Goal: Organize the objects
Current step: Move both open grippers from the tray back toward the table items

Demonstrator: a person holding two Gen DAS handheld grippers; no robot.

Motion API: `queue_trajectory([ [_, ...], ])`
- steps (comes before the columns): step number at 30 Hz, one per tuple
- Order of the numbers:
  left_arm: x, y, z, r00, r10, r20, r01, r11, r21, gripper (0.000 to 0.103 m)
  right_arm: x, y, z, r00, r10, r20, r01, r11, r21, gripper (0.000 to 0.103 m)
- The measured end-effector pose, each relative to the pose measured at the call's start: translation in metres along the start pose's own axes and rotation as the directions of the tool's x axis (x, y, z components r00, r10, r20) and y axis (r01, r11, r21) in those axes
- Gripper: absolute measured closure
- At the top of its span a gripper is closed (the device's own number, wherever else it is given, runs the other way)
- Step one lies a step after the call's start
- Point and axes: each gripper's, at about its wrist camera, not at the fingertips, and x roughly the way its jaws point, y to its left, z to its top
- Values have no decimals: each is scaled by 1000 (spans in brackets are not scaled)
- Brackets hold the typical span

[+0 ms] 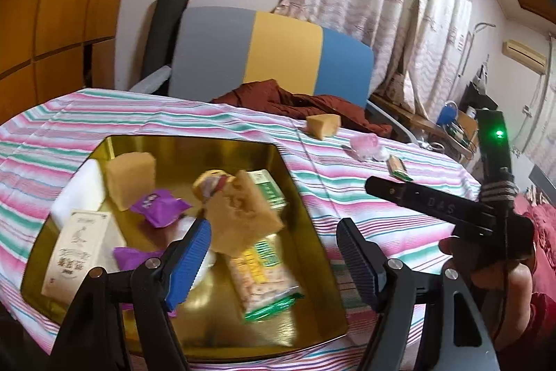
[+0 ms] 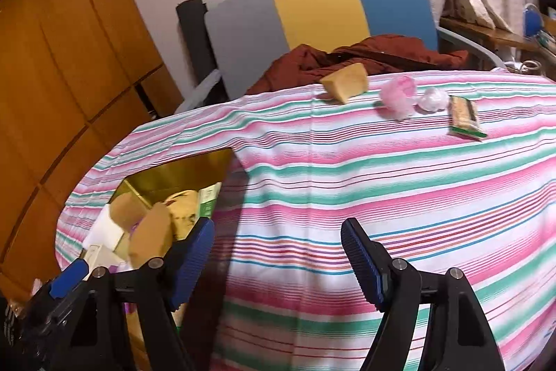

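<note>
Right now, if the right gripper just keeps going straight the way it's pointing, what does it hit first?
Probably the striped tablecloth: the open right gripper points down across bare cloth. The sponge wedge and pink wrapper sit farther along, though depth is unclear.

You are seeing the tan sponge block (image 1: 243, 214) over the gold tin (image 1: 305, 190) smeared with motion blur, so whether it is touching anything is not showing, and it is covering much of the round wrapped snack (image 1: 208, 183) and green carton (image 1: 272, 188) behind it. Your left gripper (image 1: 274, 252) is hiding the white item under its near finger. In the right wrist view, the tin's (image 2: 180, 172) contents are sitting too dark and crowded to tell apart.
</note>
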Motion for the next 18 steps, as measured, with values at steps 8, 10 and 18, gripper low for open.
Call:
queue_trajectory([
  [8, 11, -36, 3, 998, -62, -29, 64, 995, 81, 27, 6, -28, 1, 990, -143, -18, 143, 990, -23, 26],
  [10, 17, -46, 3, 996, -78, -50, 82, 992, 97, 27, 8, -38, 1, 986, -167, -26, 167, 986, -10, 26],
  [18, 38, -81, -4, 984, -127, -122, 144, 979, 144, 27, 10, -83, 7, 966, -258, -32, 259, 965, 40, 24],
])
